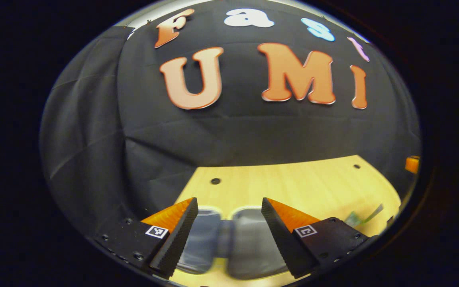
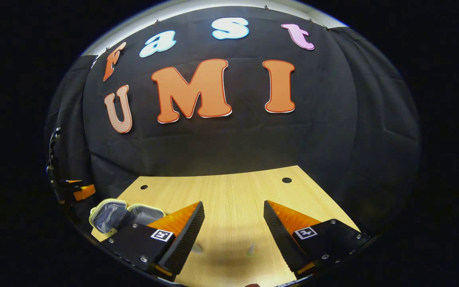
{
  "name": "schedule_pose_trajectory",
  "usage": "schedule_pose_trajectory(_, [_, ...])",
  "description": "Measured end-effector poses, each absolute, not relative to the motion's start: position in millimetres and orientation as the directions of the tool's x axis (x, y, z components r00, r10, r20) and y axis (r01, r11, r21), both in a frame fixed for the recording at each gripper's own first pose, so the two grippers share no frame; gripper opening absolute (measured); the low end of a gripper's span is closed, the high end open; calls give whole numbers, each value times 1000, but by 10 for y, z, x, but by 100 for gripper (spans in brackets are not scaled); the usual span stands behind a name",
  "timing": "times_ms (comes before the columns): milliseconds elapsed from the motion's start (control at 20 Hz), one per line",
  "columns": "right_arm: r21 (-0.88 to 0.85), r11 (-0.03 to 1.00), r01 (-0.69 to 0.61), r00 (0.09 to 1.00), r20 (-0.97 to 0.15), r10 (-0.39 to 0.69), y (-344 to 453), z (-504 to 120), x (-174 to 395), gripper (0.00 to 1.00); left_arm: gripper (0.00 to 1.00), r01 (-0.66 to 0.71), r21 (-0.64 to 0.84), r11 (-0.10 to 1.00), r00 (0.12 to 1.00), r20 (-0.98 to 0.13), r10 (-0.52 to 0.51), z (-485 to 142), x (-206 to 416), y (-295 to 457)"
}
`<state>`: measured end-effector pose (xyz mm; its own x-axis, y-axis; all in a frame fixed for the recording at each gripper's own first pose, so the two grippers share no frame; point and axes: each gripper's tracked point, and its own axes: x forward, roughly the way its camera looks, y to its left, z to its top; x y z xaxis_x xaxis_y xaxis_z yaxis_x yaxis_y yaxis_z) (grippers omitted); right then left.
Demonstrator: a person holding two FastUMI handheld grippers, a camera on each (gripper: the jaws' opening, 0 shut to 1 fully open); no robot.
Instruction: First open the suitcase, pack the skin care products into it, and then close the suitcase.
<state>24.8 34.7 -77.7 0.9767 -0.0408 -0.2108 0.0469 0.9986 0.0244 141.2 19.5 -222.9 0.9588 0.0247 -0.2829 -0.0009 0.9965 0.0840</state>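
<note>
A black-draped booth backs a pale wooden table (image 2: 233, 195). On it the small suitcase (image 1: 229, 239) lies already opened flat, its two grey-lined halves side by side — so the first step looks done. The left gripper (image 1: 229, 233) hangs over it, jaws wide and empty. The right gripper (image 2: 233, 235), jaws also wide, holds nothing — a small blurred skin care item (image 2: 250, 249) lies between its fingers, unpacked; packing and closing remain.

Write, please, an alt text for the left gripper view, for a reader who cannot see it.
The open tongs of the left gripper hang over a small suitcase that lies open on a light wooden table, its grey lining showing between the two black fingers. Something small, green and blurred lies on the table to the right.
</note>
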Motion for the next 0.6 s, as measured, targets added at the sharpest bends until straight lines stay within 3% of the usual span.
schedule_pose_trajectory(100, [27, 999, 22, 973, -229, -16, 181, -828, 209, 95, 99, 91, 24, 996, 966, -244, -82, -2219, 1418, -493])
schedule_pose_trajectory(200, [26, 1000, 9, 969, -247, -2, -13, -883, 172, 95, 99, 137, 23, 990, 963, -236, -127, -2341, 1435, -1068])
schedule_pose_trajectory(600, [8, 999, 38, 944, -329, -33, -783, -1220, -26, 95, 99, 280, 30, 959, 876, -417, -243, -3477, 1306, -2419])
